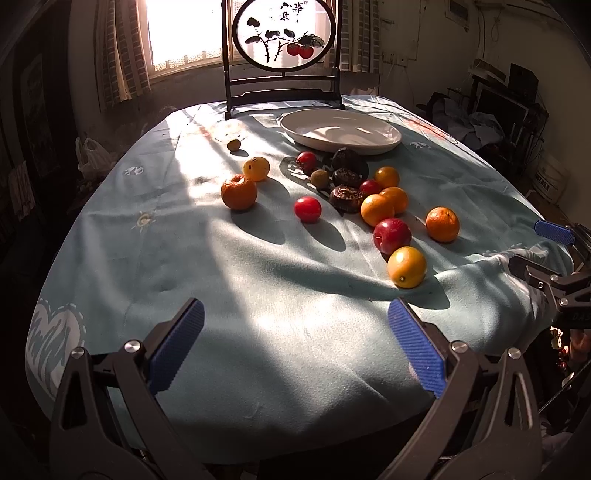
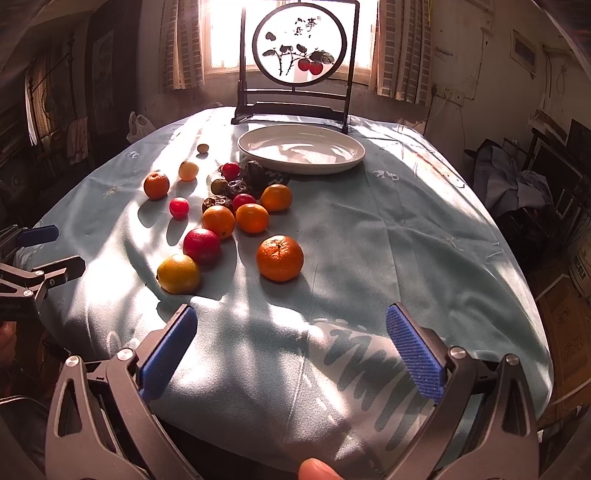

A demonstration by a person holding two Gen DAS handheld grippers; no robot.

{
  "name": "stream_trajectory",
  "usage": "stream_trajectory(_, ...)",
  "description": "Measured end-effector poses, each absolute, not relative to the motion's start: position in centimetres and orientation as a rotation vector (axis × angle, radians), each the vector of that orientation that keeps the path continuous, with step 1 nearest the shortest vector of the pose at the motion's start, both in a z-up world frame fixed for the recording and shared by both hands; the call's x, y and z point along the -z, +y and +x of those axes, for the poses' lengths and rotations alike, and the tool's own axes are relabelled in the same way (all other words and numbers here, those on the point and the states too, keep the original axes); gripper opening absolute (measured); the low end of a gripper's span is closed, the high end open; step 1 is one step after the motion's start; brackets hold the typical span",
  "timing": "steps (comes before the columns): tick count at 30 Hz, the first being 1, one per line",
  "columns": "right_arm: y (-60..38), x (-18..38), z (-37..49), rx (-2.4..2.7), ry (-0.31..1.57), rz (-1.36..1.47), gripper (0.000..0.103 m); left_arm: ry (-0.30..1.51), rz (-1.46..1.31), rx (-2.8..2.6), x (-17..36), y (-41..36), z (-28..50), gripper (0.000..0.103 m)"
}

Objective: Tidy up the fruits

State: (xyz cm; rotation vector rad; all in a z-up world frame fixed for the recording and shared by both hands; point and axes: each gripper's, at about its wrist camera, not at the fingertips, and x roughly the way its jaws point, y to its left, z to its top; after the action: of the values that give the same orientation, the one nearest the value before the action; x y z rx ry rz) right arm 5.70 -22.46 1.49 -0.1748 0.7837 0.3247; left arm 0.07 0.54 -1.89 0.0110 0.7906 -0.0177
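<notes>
Round bench (image 1: 258, 350) under a wrinkled pale blue cloth (image 2: 369, 240), striped with sun from the window (image 2: 225, 33) behind. Fruits (image 1: 376, 208) scattered loose mid-cloth, just before an empty white plate (image 1: 340, 129) and a dark-framed round picture screen (image 2: 297, 51). Left hand-held gripper (image 1: 295, 343) and right hand-held gripper (image 2: 291, 347) both low at the near edge, jaws wide apart, holding nothing.

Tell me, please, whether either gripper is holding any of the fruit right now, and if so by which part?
Nothing is held. The left gripper and the right gripper are both open over the tablecloth, short of the fruit.
</notes>
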Motion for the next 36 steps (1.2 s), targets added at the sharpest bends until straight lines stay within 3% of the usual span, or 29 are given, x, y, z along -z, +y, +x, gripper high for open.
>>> stream_trajectory(8, -22.5, -0.6, 7.9, -0.367, 0.832, -0.109, 0.101, 0.817, -0.005, 0.028, 2.9, 0.8, 1.0, 0.101)
stream_trajectory(9, -22.6, -0.3, 8.3, -0.373, 0.843, -0.094, 0.099, 0.818, -0.008, 0.033, 3.0, 0.8, 1.1, 0.101)
stream_trajectory(11, -22.4, 0.2, 9.3, -0.391, 0.864, -0.074, 0.077, 0.818, -0.014, 0.046, 3.2, 0.9, 1.2, 0.101)
stream_trajectory(14, -22.0, 0.9, 11.0, -0.416, 0.894, -0.062, 0.07, 0.806, -0.016, 0.077, 3.4, 0.9, 1.3, 0.101)
stream_trajectory(21, -20.5, 1.9, 14.3, -0.419, 0.925, -0.11, 0.067, 0.782, 0.008, 0.144, 3.5, 0.3, 1.9, 0.101)
stream_trajectory(24, -20.1, 2.8, 15.3, -0.427, 0.953, -0.118, 0.046, 0.792, -0.013, 0.182, 3.8, 0.2, 2.5, 0.101)
stream_trajectory(30, -21.9, 2.6, 15.0, -0.462, 0.894, 0.003, 0.043, 0.824, -0.044, 0.286, 4.1, -1.7, 4.4, 0.1)
stream_trajectory(33, -23.2, 2.6, 15.2, -0.478, 0.891, 0.091, 0.043, 0.845, -0.051, 0.334, 4.3, -3.1, 5.6, 0.091)
stream_trajectory(35, -23.7, 2.7, 15.5, -0.491, 0.905, 0.146, 0.043, 0.873, -0.058, 0.36, 4.7, -3.9, 6.4, 0.077)
stream_trajectory(36, -23.9, 2.8, 15.6, -0.494, 0.908, 0.16, 0.043, 0.889, -0.068, 0.373, 4.9, -4.2, 6.7, 0.075)
